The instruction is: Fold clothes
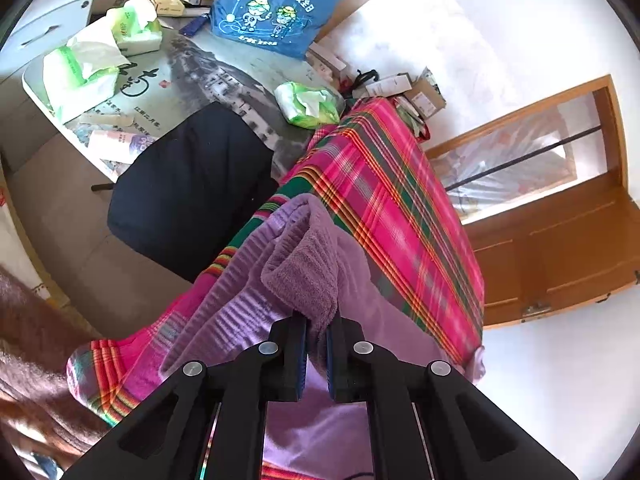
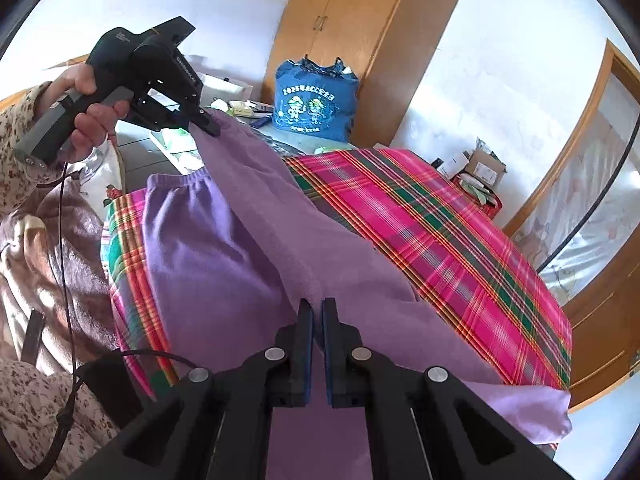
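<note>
One purple garment (image 2: 224, 248) lies on the pink plaid bedsheet (image 2: 460, 248), part of it lifted clear. Two claws are in use. The left claw (image 1: 316, 322) is clamped on a raised fleece fold of the garment. The right claw (image 2: 317, 307) is closed to a narrow slit, pinching the garment's near edge. One blue bag (image 1: 276, 8) and three tissue packs (image 1: 80, 72) sit on the table (image 1: 224, 76).
</note>
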`<state>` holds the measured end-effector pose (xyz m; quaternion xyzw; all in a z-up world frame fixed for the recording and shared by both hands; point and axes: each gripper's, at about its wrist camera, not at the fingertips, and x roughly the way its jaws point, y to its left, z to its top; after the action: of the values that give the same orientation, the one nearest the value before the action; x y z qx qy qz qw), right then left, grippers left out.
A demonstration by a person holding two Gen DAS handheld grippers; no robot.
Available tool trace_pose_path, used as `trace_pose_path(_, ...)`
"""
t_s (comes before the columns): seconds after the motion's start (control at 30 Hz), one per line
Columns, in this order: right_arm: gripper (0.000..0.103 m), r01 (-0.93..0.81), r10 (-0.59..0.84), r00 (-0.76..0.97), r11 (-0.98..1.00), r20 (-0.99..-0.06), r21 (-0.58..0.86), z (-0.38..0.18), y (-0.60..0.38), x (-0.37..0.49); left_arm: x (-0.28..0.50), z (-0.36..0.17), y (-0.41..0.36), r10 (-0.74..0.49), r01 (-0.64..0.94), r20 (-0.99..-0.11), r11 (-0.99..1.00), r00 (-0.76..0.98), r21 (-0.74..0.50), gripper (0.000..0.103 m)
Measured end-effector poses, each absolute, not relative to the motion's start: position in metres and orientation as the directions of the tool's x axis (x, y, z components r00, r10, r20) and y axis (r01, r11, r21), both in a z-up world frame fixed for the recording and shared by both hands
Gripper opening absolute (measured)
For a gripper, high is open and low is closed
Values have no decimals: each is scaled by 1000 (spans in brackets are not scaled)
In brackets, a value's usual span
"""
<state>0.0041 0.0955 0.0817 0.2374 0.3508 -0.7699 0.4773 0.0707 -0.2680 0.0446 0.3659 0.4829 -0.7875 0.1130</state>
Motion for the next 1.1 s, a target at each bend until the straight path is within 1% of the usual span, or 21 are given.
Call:
trace_pose_path(0.1,5,895,-568,-445,-275,-692,-351,79,97,15,80,37,-267,175,542,-692,-499,-701,-676,8)
trace_pose_path(0.27,5,896,-553,-443,-243,-706,-372,64,99,28,92,17,-265,187,562,-706,-482,-684,-672,8)
trace_pose_path(0.7,5,896,-501,-441,-198,-744,-398,29,104,48,110,-10,-255,197,578,-721,-476,-664,-663,8)
trace_pose_path(0.93,5,914,-488,-404,-178,-774,-364,20,106,45,113,-21,-256,202,598,-730,-455,-653,-660,8)
trace_pose_path(1.03,5,929,-485,-371,-179,-792,-325,16,104,42,112,-25,-257,201,602,-735,-456,-648,-656,8)
trace_pose_path(1.1,5,943,-484,-331,-191,-810,-271,15,104,37,112,-26,-257,202,602,-735,-457,-647,-655,8)
